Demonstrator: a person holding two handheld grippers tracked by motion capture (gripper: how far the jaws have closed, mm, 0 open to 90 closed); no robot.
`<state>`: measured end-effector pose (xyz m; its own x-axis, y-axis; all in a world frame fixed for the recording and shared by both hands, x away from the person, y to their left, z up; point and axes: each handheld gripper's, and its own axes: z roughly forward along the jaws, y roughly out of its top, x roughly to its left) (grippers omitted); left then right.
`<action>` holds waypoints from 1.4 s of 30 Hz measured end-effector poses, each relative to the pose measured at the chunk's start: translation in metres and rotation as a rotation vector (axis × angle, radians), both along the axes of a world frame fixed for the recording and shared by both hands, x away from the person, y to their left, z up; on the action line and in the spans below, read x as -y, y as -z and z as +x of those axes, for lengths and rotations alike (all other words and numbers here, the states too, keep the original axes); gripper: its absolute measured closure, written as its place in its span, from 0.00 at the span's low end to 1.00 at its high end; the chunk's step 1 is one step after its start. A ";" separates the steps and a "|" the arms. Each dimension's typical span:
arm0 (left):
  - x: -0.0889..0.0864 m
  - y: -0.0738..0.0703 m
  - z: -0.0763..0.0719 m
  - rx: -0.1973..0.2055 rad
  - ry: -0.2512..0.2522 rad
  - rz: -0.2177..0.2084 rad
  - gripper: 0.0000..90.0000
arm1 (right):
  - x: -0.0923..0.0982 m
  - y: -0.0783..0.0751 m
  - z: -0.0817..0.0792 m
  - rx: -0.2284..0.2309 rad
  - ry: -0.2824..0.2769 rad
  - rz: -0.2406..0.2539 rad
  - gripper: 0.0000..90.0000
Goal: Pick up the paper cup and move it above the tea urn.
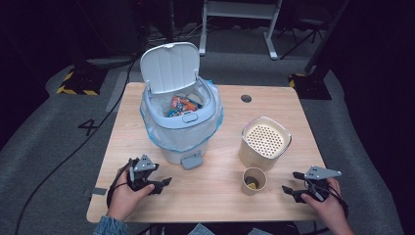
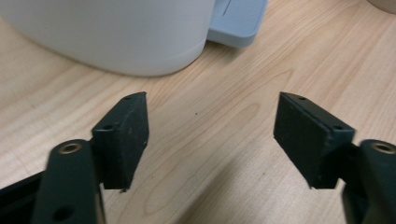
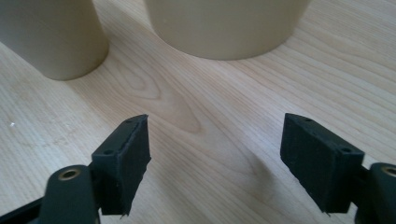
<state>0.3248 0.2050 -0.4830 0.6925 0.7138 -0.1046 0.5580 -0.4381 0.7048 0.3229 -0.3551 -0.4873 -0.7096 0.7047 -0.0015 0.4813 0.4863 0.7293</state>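
A white pedal bin (image 1: 180,115) with its lid up and a blue-edged liner stands mid-table, colourful wrappers inside. Its grey pedal (image 1: 191,160) faces the near edge. My left gripper (image 1: 162,184) rests low on the wood just left of the pedal, open and empty; in the left gripper view the bin's base (image 2: 116,37) and pedal (image 2: 238,21) lie just ahead of my left gripper (image 2: 212,123). My right gripper (image 1: 288,182) sits open and empty near the right front edge. The right gripper view shows a paper cup (image 3: 51,37) and a beige container (image 3: 226,25) beyond my right gripper (image 3: 215,140).
The beige container (image 1: 265,142) has a perforated top and stands right of the bin. The small paper cup (image 1: 254,181) in front of it holds something yellow. A cable hole (image 1: 246,98) marks the wooden table (image 1: 215,196) at the back. Grey floor surrounds the table.
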 end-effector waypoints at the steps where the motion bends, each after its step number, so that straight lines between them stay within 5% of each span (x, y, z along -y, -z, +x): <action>1: -0.001 0.002 0.000 -0.005 -0.007 0.014 0.25 | -0.002 -0.001 -0.001 -0.002 -0.006 0.005 0.26; 10: -0.001 0.015 0.004 -0.021 -0.043 0.089 0.21 | -0.021 -0.005 -0.010 0.006 -0.076 0.063 0.21; 17: -0.002 0.021 0.006 0.042 -0.035 0.083 0.17 | -0.038 -0.011 -0.019 0.018 -0.135 0.077 0.20; 42: -0.001 0.022 0.005 0.039 -0.036 0.078 0.16 | -0.097 -0.005 -0.011 0.085 -0.246 0.141 0.25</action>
